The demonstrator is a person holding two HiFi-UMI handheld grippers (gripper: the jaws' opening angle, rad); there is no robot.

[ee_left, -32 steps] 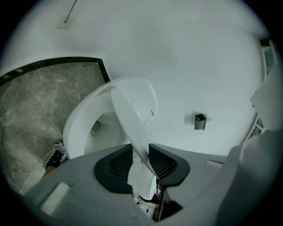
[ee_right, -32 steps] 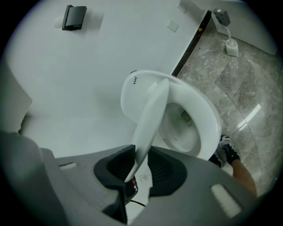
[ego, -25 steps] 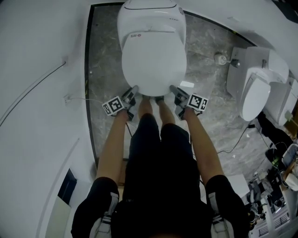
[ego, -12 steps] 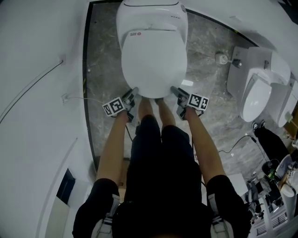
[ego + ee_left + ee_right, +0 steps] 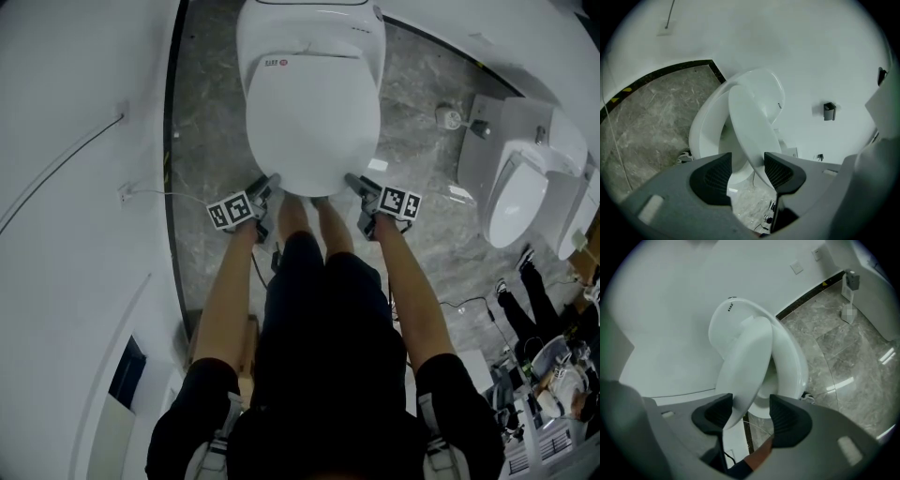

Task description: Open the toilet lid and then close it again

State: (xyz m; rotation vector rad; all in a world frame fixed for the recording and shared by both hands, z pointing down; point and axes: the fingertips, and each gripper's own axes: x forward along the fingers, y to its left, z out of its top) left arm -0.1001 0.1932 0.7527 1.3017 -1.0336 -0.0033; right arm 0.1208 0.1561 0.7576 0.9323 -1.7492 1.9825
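Note:
The white toilet lid [image 5: 312, 122] hangs partly raised over the bowl [image 5: 705, 129], tilted up at its front. My left gripper [image 5: 270, 180] is at the lid's front left rim and my right gripper [image 5: 352, 180] at its front right rim. In the left gripper view the lid [image 5: 750, 126] has its edge between the jaws of the left gripper [image 5: 747, 171], close to the right pad, with a gap to the left pad. In the right gripper view the lid [image 5: 745, 366] lies by the left pad of the right gripper [image 5: 750, 411], clear of the right pad. Both jaws have just been opening.
The person's legs and feet [image 5: 309, 216] stand between the grippers at the toilet's front. A second white toilet [image 5: 516, 187] stands at the right, with a cable on the stone floor [image 5: 422, 141]. A white wall [image 5: 75, 187] closes the left side. Clutter fills the bottom right corner.
Both grippers stay at the lid's front rim and have dropped slightly with it. The head view has drifted, so the toilet sits a little further right.

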